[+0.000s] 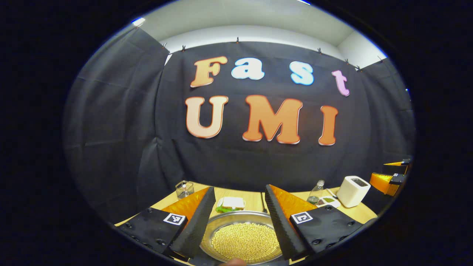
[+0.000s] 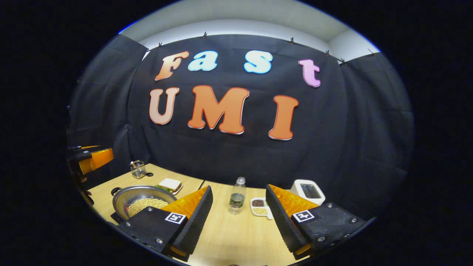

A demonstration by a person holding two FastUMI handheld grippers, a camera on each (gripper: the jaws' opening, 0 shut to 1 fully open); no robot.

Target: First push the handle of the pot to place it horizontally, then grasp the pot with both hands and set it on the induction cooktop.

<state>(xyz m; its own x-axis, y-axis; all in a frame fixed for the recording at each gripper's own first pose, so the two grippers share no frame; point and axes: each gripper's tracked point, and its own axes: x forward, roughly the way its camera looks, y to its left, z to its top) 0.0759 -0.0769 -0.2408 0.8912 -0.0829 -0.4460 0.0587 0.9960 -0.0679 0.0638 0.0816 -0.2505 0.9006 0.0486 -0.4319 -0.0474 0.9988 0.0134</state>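
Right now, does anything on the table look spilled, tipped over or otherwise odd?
Nothing stands out. The pot sits level with its yellow beans all inside, the bottle stands upright, and the sandwich lies flat on its plate.

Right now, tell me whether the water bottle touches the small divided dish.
Apart. The right gripper view shows bare table between the bottle and the dish.

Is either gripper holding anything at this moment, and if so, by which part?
Nothing is held. The left gripper is open above the pot; the right gripper is open over the table.
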